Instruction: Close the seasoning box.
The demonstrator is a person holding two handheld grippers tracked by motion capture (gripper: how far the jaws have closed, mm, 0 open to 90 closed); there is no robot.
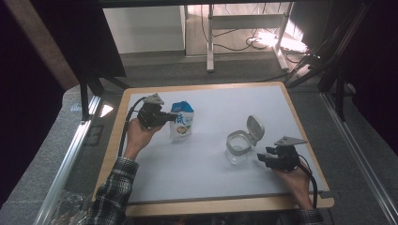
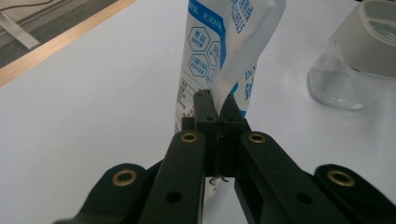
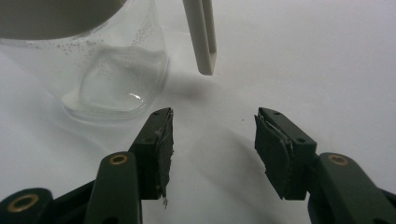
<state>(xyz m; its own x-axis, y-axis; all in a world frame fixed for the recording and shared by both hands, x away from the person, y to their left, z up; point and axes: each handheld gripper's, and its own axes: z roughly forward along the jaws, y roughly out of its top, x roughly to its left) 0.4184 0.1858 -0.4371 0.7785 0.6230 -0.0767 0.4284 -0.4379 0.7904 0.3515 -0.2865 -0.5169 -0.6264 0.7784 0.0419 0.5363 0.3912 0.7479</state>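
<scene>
High view: the white bench (image 1: 206, 140) carries two work items, a blue-and-white printed pouch (image 1: 181, 121) standing upright at left-centre and a clear glass jar (image 1: 238, 149) at right-centre, its grey hinged lid (image 1: 255, 127) flipped up and open. The two stand well apart. The left claw (image 1: 170, 116) comes in from the left at the pouch's side; the left gripper view shows its jaws pressed together on a fold of the pouch (image 2: 219, 65), with the film pinched flat between the pads, so the grasp on the pouch is judged complete. The pouch appears still to rest on or very near the bench surface; whether it has cleared the bench cannot be told. The right claw (image 1: 264, 158) sits low on the bench just beside the jar, jaws spread and holding nothing; the right gripper view shows the pads (image 3: 164, 149) apart with the jar base (image 3: 112, 88) and the hanging lid tab (image 3: 201, 37) ahead, not touching either. The jar looks empty apart from droplets on the glass. Assessment: lid opened and pouch secured; carrying the pouch to the jar, and any pouring with the jar steadied, remain outstanding.
</scene>
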